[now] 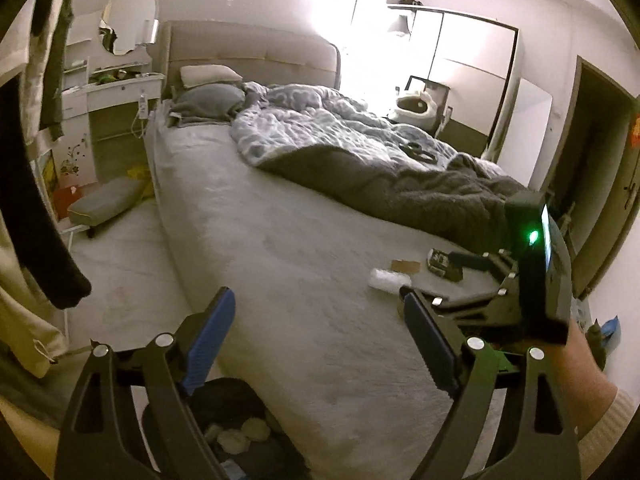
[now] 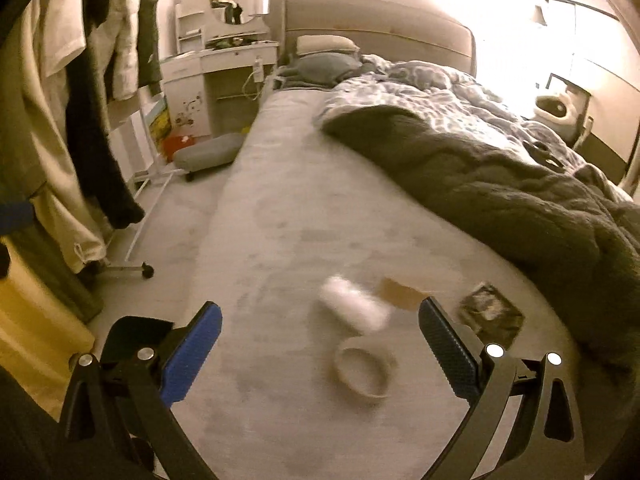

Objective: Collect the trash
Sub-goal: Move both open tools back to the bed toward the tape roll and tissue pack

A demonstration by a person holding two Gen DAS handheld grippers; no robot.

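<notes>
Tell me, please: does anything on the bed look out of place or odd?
Yes. Loose litter lies on the bare grey bed sheet: a white roll-like piece, a flat brown card, a tape ring and a small dark packet. They are scattered near the foot, beside the pushed-back dark blanket.

The bed carries a rumpled grey duvet and 2 pillows at the headboard; on its bare sheet lie a white roll, tape ring, cardboard scrap and dark packet.
</notes>
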